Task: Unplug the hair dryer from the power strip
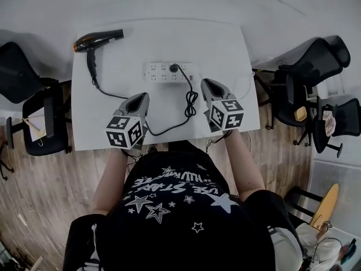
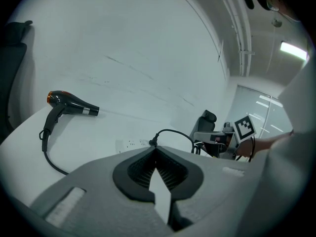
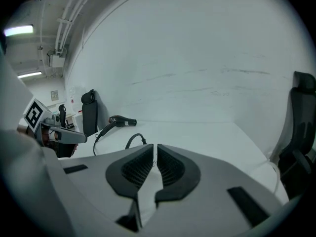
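A black hair dryer [image 1: 98, 39] lies at the far left corner of the white table [image 1: 225, 49]; it also shows in the left gripper view [image 2: 71, 102] and the right gripper view [image 3: 123, 121]. Its cord [image 1: 190, 103] loops across the table to a black plug [image 1: 174, 68] seated in the white power strip [image 1: 171, 71]. My left gripper [image 1: 142, 96] hovers near the front edge, left of the cord loop, shut and empty [image 2: 156, 148]. My right gripper [image 1: 207, 83] is just right of the strip's end, its pads almost together with nothing between them [image 3: 155, 146].
Black office chairs stand left [image 1: 25, 95] and right [image 1: 307, 78] of the table. The person's torso is against the front edge [image 1: 169, 140]. A plain white wall lies behind the table.
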